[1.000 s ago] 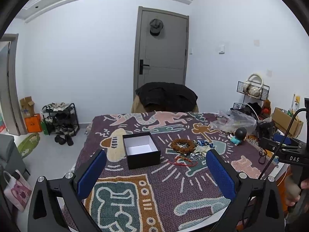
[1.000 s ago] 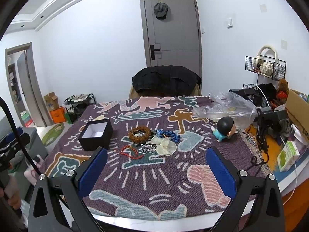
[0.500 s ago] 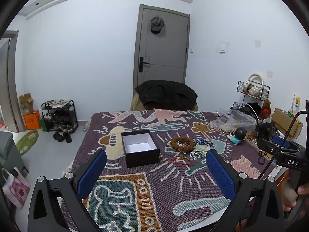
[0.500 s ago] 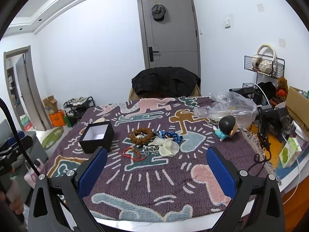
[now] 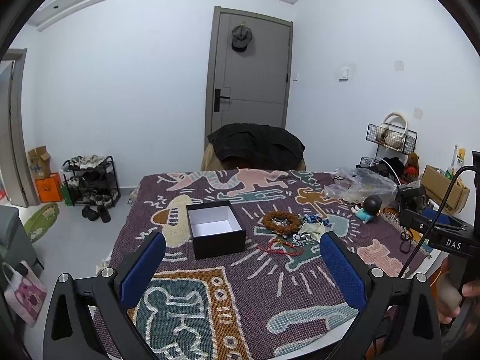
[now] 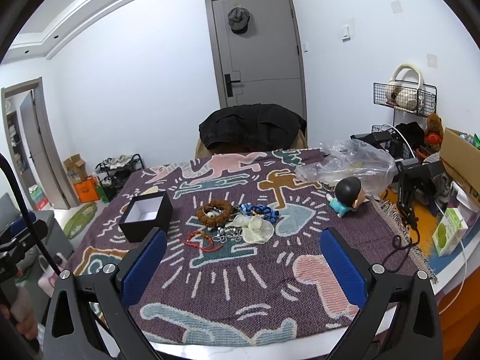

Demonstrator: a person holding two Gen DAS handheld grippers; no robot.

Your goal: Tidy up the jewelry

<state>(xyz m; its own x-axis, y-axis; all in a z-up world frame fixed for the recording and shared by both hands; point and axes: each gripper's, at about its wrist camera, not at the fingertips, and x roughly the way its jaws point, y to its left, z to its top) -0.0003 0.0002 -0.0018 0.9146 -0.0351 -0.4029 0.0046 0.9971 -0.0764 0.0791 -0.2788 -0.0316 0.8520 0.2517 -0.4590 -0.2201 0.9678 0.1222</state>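
Note:
An open black box with a white inside (image 5: 214,227) (image 6: 147,213) sits on a patterned purple cloth (image 5: 240,285) (image 6: 240,270). To its right lies a heap of jewelry: a brown bead bracelet (image 5: 281,221) (image 6: 214,211), blue beads (image 5: 315,219) (image 6: 259,210), a red cord bracelet (image 5: 280,246) (image 6: 200,240), silver pieces (image 6: 228,232) and a pale flower-shaped piece (image 6: 257,228). My left gripper (image 5: 241,267) hangs open above the near part of the cloth, short of the box. My right gripper (image 6: 241,265) is open too, in front of the heap, holding nothing.
A small doll with a black head (image 5: 369,207) (image 6: 346,195) and a clear plastic bag (image 6: 351,162) lie at the table's right. A chair with a dark jacket (image 5: 255,147) stands behind. Wire racks and cardboard boxes (image 6: 459,156) crowd the right; a shoe rack (image 5: 90,183) stands left.
Both grippers have risen and tilted slightly, so the table sits a little lower in view. Both stay open. Nothing on the cloth has moved.

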